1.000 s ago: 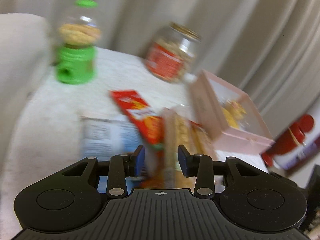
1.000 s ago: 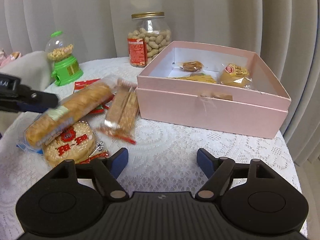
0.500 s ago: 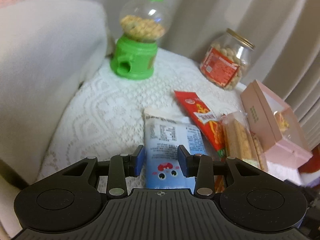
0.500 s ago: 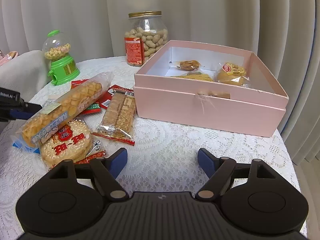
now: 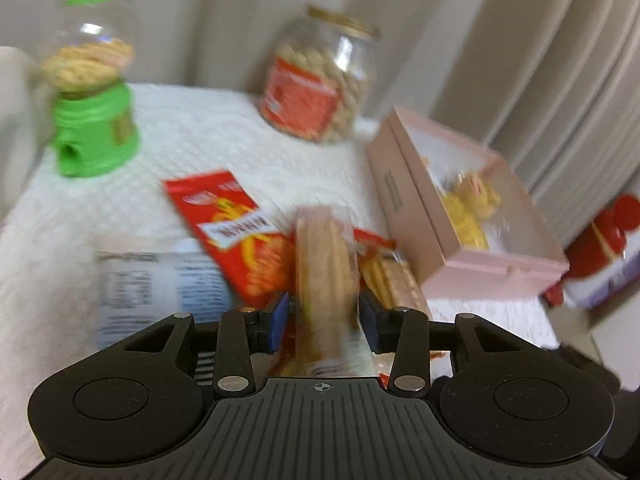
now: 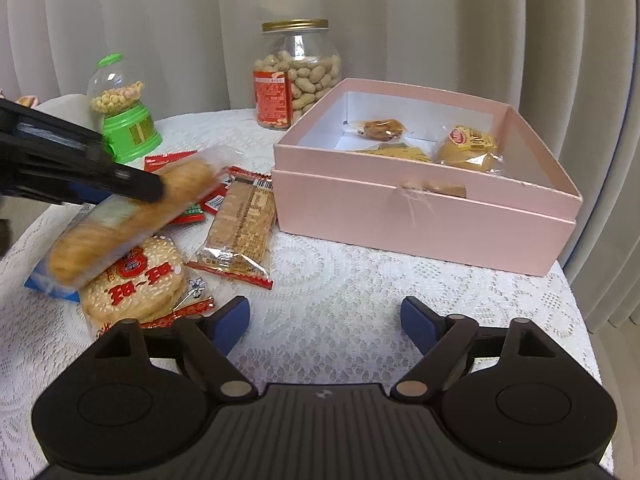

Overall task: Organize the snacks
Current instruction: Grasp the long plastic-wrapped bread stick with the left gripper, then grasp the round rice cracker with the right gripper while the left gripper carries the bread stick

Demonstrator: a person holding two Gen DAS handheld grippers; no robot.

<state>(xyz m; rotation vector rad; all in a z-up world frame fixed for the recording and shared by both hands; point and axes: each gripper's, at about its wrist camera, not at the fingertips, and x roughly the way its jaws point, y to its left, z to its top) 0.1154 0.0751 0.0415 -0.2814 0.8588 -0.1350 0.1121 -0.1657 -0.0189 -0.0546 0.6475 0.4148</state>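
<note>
My left gripper (image 5: 322, 314) is shut on a long clear pack of biscuits (image 5: 326, 264); in the right wrist view the gripper (image 6: 120, 186) holds that pack (image 6: 132, 216) tilted above the other snacks. A pink open box (image 6: 424, 216) holds three wrapped snacks (image 6: 468, 146). On the lace cloth lie a round sesame cake pack (image 6: 136, 280), a cracker pack (image 6: 240, 228), a red packet (image 5: 236, 224) and a blue-white packet (image 5: 160, 288). My right gripper (image 6: 325, 322) is open and empty, low at the front.
A peanut jar (image 6: 296, 76) and a green candy dispenser (image 6: 124, 112) stand at the back of the table (image 6: 360, 280). Curtains hang behind. A white cushion (image 5: 12, 92) lies left. The table's right edge drops off past the box.
My left gripper has closed on the long biscuit pack and lifted it off the pile, swinging right toward the box. My right gripper has stayed put.
</note>
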